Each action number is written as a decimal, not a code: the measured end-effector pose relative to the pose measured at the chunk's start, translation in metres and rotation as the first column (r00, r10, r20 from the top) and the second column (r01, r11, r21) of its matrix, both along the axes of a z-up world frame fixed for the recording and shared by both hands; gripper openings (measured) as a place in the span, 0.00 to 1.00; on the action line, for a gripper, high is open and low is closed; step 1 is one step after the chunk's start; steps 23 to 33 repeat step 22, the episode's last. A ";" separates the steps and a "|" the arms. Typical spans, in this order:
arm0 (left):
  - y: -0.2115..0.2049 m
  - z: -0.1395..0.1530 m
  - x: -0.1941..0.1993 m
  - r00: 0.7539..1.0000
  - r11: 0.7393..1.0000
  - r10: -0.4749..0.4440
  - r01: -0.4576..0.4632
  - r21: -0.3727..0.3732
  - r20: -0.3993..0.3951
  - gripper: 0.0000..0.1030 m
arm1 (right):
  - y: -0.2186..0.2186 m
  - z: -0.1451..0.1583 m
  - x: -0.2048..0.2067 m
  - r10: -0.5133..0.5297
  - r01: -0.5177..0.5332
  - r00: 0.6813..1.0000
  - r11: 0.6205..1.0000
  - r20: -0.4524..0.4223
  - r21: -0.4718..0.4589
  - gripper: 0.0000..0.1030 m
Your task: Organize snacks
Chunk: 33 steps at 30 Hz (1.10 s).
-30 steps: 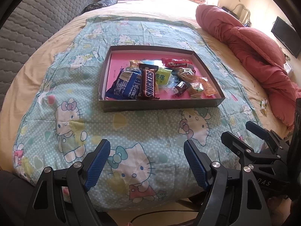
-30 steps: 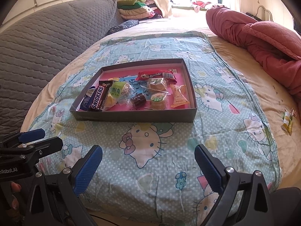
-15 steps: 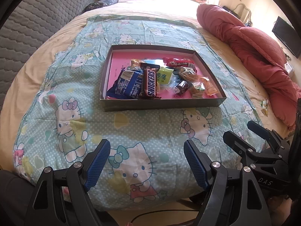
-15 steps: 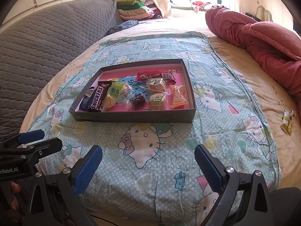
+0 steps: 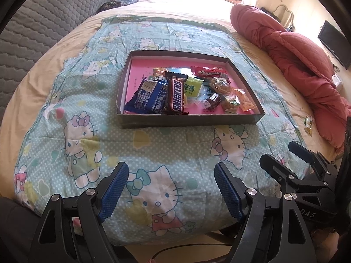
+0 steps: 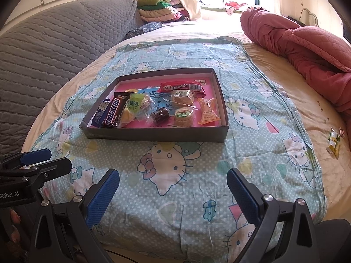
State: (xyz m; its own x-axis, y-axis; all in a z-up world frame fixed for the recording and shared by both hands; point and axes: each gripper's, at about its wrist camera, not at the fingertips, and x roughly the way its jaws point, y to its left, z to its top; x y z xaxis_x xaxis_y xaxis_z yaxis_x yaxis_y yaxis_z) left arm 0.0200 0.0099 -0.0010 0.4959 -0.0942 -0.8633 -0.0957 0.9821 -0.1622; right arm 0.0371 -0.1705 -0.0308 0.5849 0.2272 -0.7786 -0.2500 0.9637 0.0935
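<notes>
Snacks, a Snickers bar [image 5: 177, 95] among them, lie in a shallow box [image 6: 153, 134] on the cartoon-cat quilt [image 6: 186, 175]; left gripper [image 5: 171, 188] and right gripper [image 6: 173, 195] hover near, fingers wide apart, holding nothing.

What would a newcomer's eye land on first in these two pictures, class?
First, the shallow box with a pink floor in the middle of the cartoon-cat sheet, heaped with snacks, a Snickers bar at its left end. Next, the red quilt bunched along the bed's right side, and a stray yellow-green packet lying outside the box.
</notes>
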 end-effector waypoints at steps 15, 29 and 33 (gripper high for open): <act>0.000 0.006 0.000 0.999 0.999 0.015 -0.017 0.043 0.034 0.79 | 0.001 -0.001 0.000 0.005 -0.005 1.000 1.000 0.000 -0.001 0.96; 0.001 0.011 0.000 0.997 0.998 0.023 -0.027 0.056 0.070 0.79 | 0.001 -0.002 0.001 0.009 -0.009 1.000 1.000 0.001 0.000 0.96; 0.001 0.011 0.000 0.997 0.998 0.023 -0.027 0.056 0.070 0.79 | 0.001 -0.002 0.001 0.009 -0.009 1.000 1.000 0.001 0.000 0.96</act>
